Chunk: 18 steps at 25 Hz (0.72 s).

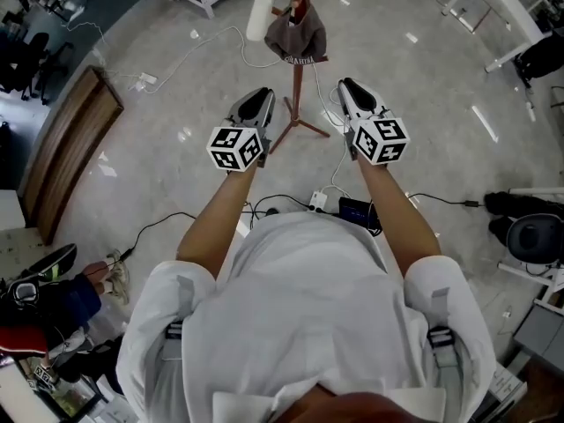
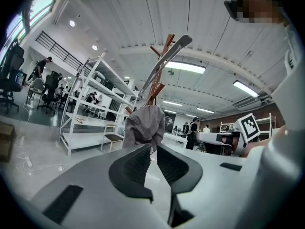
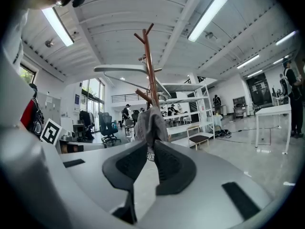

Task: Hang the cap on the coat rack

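The cap (image 1: pixel 296 35), a grey-brown one, is seen draped over a peg of the wooden coat rack (image 1: pixel 298 91) at the upper centre of the head view, clear of the floor and touched by neither tool. The hanging itself is therefore judged to be done. What may be left is little more than drawing the hands away and perhaps checking that the cap sits securely. The left gripper (image 1: pixel 258 95) is held to the left of the rack's pole and the right gripper (image 1: pixel 349 86) to its right, both short of the cap and apart from it. In the left gripper view the jaws are shown only slightly parted, with nothing between the pads. The cap (image 2: pixel 143 125) hangs beyond them in the centre of the frame. The same is found in the right gripper view: a narrow gap, nothing gripped, and the cap (image 3: pixel 151 123) hanging beyond the tips at mid-frame. A line of pale lettering is visible along the cap's lower edge in the head view, but it is too small to be read. No brand can be made out. On the marker cubes (image 1: pixel 236 148) only black-and-white square patterns are carried, not words.
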Motion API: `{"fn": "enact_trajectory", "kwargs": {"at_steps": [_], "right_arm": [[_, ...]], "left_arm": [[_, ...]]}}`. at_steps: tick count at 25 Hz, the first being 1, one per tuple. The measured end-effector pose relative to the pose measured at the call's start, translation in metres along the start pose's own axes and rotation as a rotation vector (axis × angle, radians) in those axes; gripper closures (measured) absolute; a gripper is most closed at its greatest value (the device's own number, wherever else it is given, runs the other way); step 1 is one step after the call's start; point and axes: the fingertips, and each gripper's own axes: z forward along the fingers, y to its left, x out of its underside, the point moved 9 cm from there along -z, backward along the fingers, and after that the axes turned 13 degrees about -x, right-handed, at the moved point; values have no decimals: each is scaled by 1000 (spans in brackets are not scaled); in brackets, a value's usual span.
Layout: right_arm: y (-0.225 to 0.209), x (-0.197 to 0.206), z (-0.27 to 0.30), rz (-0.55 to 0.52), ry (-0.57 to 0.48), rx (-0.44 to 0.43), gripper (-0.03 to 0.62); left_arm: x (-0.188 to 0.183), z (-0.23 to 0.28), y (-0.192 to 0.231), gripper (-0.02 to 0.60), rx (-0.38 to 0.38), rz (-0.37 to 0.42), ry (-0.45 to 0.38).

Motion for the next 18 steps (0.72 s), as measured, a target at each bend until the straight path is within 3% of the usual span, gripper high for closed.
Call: {"fn": "enact_trajectory", "kwargs": {"at_steps": [10, 18], "right_arm": [[27, -11, -73, -11, -110, -10, 554], [45, -12, -123, -103, -89, 67, 562]], "left_arm": [[-4, -50, -29, 557, 54, 60, -82], [-3, -86, -42, 566, 39, 65, -95]]}}
